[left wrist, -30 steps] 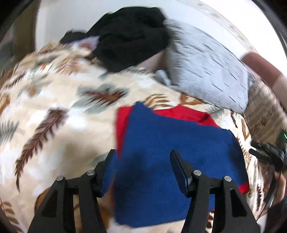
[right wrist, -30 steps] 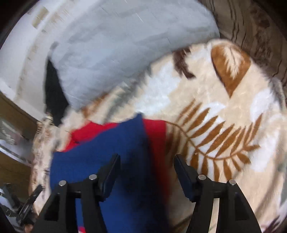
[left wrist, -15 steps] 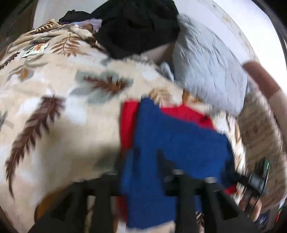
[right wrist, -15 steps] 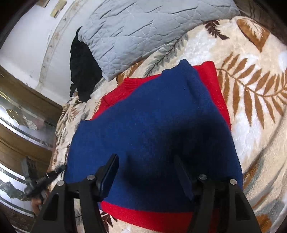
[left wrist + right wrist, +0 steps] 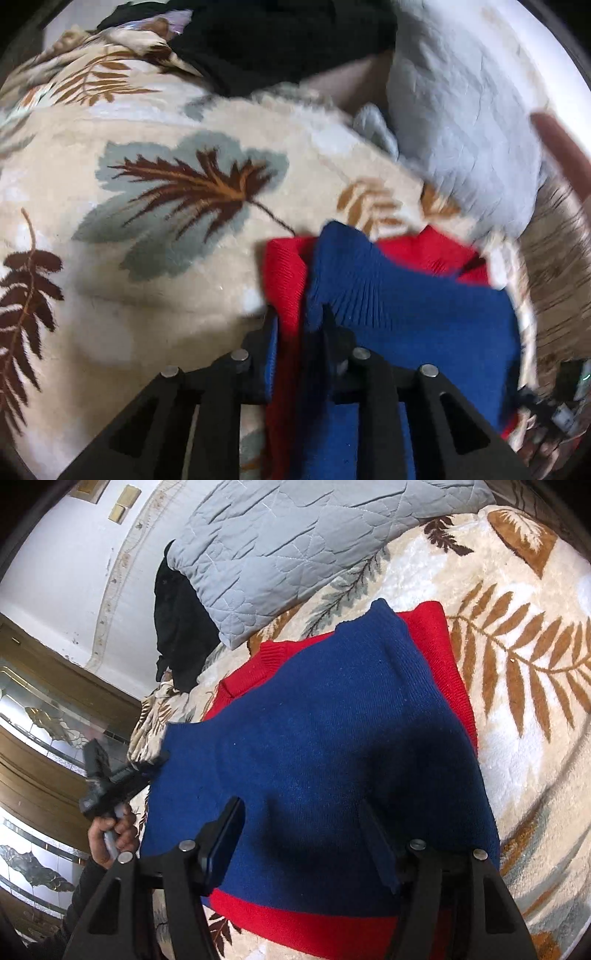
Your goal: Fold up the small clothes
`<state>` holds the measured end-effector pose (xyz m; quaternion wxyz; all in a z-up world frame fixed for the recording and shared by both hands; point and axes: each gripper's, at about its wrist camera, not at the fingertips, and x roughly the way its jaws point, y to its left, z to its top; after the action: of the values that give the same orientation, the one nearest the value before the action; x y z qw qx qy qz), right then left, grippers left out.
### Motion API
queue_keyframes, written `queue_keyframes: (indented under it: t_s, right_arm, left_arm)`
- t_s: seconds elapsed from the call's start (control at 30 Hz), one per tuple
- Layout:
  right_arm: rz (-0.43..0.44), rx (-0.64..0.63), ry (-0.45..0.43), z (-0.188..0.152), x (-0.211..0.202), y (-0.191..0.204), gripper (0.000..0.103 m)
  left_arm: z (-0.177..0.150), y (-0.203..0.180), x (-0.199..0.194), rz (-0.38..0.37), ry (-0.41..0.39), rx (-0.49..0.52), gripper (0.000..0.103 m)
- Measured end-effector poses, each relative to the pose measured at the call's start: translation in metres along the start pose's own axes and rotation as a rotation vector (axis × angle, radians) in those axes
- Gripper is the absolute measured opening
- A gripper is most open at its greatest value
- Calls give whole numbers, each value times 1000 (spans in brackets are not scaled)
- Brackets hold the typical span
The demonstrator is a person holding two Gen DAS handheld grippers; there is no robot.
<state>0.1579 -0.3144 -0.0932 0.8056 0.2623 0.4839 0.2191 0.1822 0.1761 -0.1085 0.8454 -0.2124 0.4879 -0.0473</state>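
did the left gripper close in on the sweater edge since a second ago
Yes. The left gripper has narrowed its jaws onto the left edge of the blue and red sweater, nearer the grey pillow than before.

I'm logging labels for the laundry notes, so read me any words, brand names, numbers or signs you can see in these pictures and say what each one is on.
No readable text in either view.
Blue sweater: no tag, logo or print showing.
Red sweater beneath it: none showing.
Grey quilt: stitching only.
Leaf-print blanket: pattern only, no letters.
Small gold plates on the wall: too small to tell whether they carry any writing.
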Motion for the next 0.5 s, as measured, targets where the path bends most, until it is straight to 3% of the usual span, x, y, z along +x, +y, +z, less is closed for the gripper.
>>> queue_keyframes:
  t_s: [0.07,0.17,0.27,0.37,0.43,0.47,0.5]
  right_arm:
    - [-7,9,3,0,-2,2,68]
    - [1,44,9,8,-12,5,68]
    - [59,63,-29,29,-20,11,68]
    - [152,113,41,58,4,5,68]
    - [30,188,23,79,18,-31,68]
    - [38,311,2,81,17,-59,59]
    - [118,481,-42,76,8,-86,43]
  left_arm:
    - [-1,-3,-13,19,-4,-33,29]
    - [-7,-22,-44,40,-72,31,32]
    - [-26,-40,-74,16,-144,66,52]
    - [-56,-59,-88,-24,-143,110,53]
    - [-76,-65,-90,-29,-114,122,53]
    - [-87,-68,-92,-22,-103,132,53]
    - [-100,-71,-93,-8,-102,139,53]
